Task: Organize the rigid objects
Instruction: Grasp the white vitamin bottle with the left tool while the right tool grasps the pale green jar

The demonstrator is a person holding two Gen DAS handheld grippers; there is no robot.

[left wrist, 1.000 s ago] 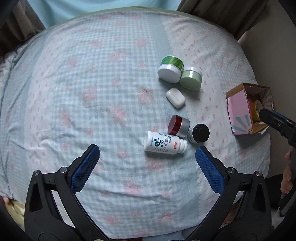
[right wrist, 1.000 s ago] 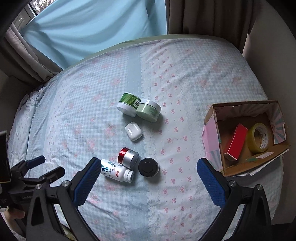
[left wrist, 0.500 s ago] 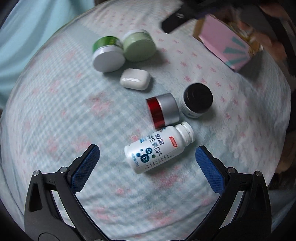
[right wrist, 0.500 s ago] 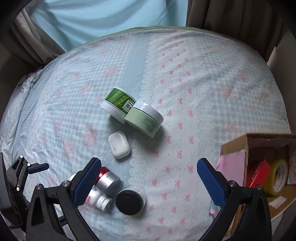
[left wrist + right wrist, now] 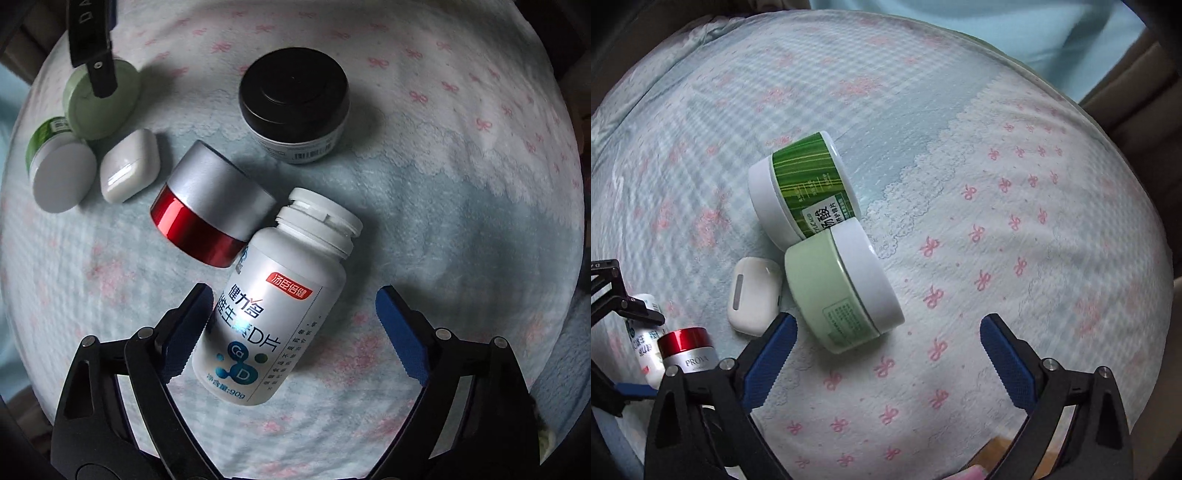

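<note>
**Both grippers lowered over the jars on the bed**

The left gripper [image 5: 295, 332] is pointed straight down at the bedsheet [image 5: 461, 206]. Its jaws have just been closing but are seen apart, unclenched. The white pill bottle [image 5: 280, 306] lies on its side between them, close against the left pad, well clear of the right one. A red and silver jar [image 5: 210, 218] touches the bottle's neck; a black-lidded jar [image 5: 295, 107] sits beyond.

The right gripper [image 5: 888, 354] is tilted steeply downward, jaws also just narrowed yet released. The pale green jar [image 5: 842, 291] lies tipped just ahead of the left pad, leaning against the striped green jar [image 5: 801, 188], with a white earbud case [image 5: 753, 295] beside it.
</note>
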